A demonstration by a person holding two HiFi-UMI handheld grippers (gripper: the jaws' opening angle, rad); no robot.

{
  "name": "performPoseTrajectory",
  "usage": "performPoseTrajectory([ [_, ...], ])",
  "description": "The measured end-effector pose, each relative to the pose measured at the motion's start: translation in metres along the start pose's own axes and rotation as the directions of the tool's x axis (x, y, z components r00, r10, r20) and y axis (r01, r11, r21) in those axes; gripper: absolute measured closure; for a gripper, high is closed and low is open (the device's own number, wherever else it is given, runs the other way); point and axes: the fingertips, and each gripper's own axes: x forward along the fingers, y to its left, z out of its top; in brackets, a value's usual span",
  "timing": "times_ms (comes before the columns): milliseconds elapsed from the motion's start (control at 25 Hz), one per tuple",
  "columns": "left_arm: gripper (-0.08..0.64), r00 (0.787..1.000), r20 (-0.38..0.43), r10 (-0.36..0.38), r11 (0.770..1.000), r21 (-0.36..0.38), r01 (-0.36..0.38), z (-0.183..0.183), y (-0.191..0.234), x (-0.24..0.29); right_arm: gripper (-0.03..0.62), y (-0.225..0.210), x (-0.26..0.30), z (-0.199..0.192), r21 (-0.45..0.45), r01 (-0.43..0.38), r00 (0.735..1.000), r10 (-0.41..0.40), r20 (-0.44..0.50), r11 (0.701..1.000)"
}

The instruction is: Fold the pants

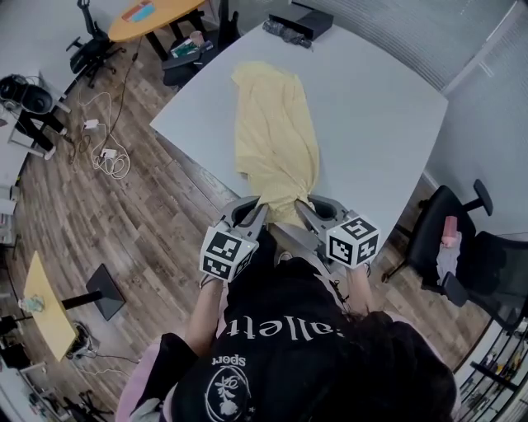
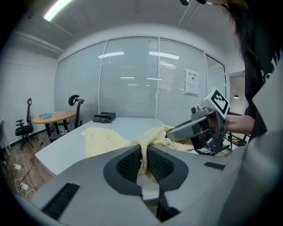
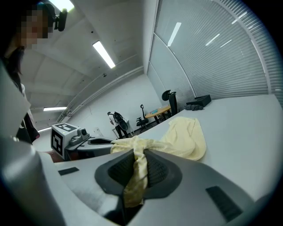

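Pale yellow pants [image 1: 275, 132] lie lengthwise on the white table [image 1: 371, 107], their near end lifted off the table edge and bunched. My left gripper [image 1: 262, 206] is shut on the left corner of that end; the cloth [image 2: 144, 152] is pinched between its dark pads. My right gripper [image 1: 300, 206] is shut on the right corner, with a fold of the pants [image 3: 139, 170] hanging down between its pads. Both grippers are held close together just in front of the table's near edge. In the left gripper view the right gripper [image 2: 177, 132] shows gripping the same bunched cloth.
A black box [image 1: 301, 21] and a dark bundle [image 1: 285, 31] sit at the table's far end. A black office chair [image 1: 462, 247] stands at the right. A round wooden table [image 1: 153, 15] and cables on the wood floor [image 1: 107, 157] lie to the left.
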Motion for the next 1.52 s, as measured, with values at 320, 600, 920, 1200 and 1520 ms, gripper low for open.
performPoseTrajectory([
  [320,0.512,0.999,0.045,-0.022,0.999,0.027,0.02,0.032,0.025,0.02,0.537,-0.019,0.016,0.036,-0.013,0.017,0.999,-0.017,0.039,1.0],
  [600,0.512,0.994,0.077,-0.074,0.995,0.065,0.069,0.067,0.081,0.05,0.537,-0.044,0.058,0.087,-0.033,0.071,0.994,-0.068,0.087,0.997],
  [920,0.511,0.987,0.083,-0.139,0.984,0.12,0.129,0.103,0.154,0.089,0.538,-0.076,0.109,0.148,-0.03,0.146,0.98,-0.14,0.142,0.989],
  [1200,0.485,0.983,0.1,-0.153,0.984,0.102,0.143,0.118,0.211,0.108,0.538,-0.1,0.149,0.185,-0.055,0.193,0.972,-0.183,0.148,0.98],
  [1520,0.449,0.992,0.067,-0.104,0.994,0.044,0.101,0.103,0.281,0.113,0.538,-0.143,0.194,0.219,-0.101,0.255,0.963,-0.243,0.115,0.962],
])
